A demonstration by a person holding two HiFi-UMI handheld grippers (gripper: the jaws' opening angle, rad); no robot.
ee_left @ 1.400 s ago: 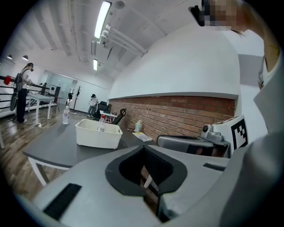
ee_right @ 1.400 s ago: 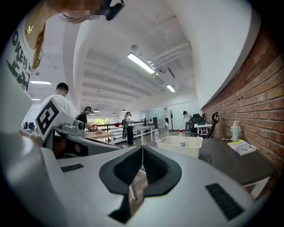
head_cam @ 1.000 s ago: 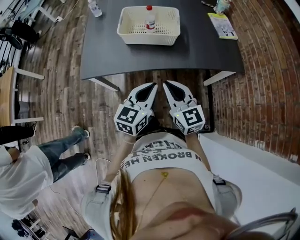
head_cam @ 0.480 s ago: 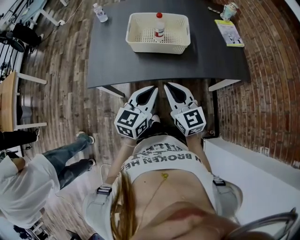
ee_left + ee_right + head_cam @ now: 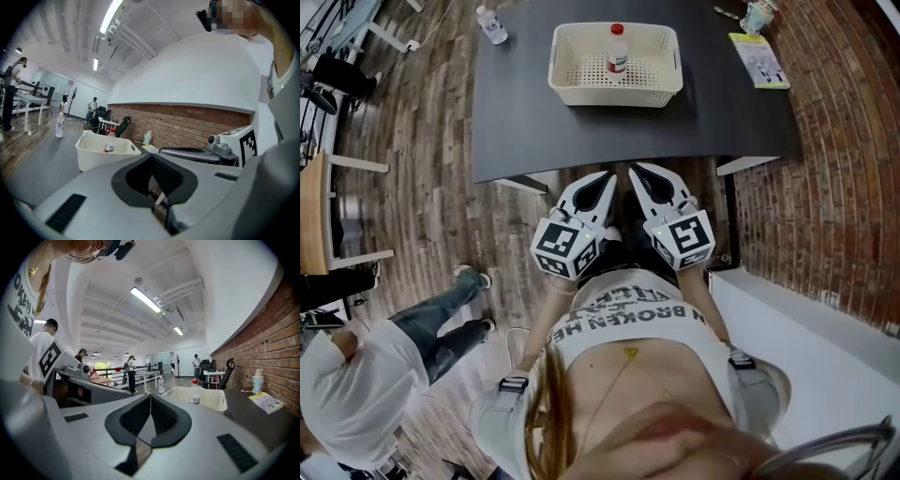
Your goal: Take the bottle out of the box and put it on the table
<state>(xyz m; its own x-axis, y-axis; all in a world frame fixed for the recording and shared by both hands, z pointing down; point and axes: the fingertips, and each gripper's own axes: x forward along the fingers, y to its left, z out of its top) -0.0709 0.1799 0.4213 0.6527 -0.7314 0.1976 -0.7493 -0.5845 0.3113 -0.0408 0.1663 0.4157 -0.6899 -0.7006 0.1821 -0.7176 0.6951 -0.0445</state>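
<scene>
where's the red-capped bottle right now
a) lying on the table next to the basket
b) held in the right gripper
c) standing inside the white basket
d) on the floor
c: the red-capped bottle stands upright inside the white basket, which sits on the dark table.

light: bright and even, from ceiling strip lamps [image 5: 150,300]
glare: lamps blown out white
shadows: weak, soft-edged, on the floor [image 5: 422,187] under the bench [image 5: 525,122] near edge
distortion: strong fisheye bend, black corners in both gripper views
focus: nearest surfaces soft, far room fairly sharp
</scene>
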